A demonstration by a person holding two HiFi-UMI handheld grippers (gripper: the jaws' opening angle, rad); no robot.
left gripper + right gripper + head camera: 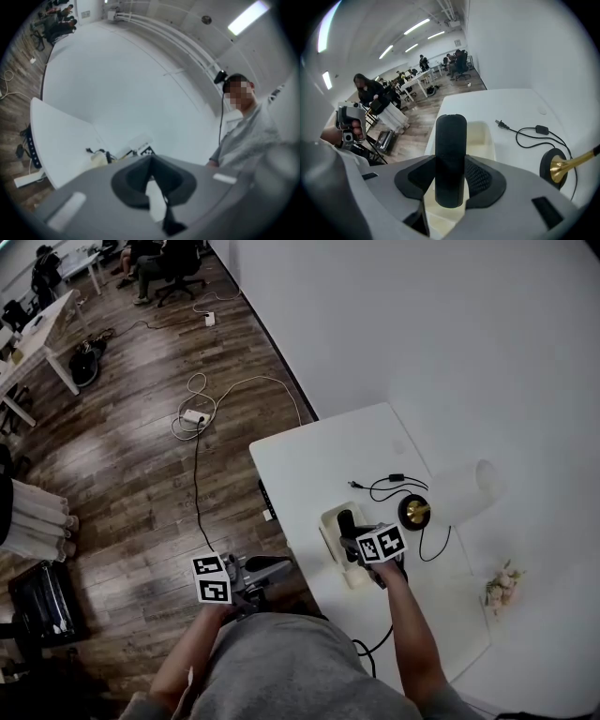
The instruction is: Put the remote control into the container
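My right gripper is shut on a black remote control, which stands up between the pads. It hangs just over a cream rectangular container near the white table's front edge. From the head, the remote control pokes out past the right gripper above the container. My left gripper is off the table's left side, over the floor, shut with nothing in it. In the left gripper view the left gripper shows closed jaws and the container far off.
A black-and-brass lamp base with a black cord and plug sits to the right of the container. A white lamp shade lies beyond it. A small flower bunch is at the table's right. Wood floor with cables lies to the left.
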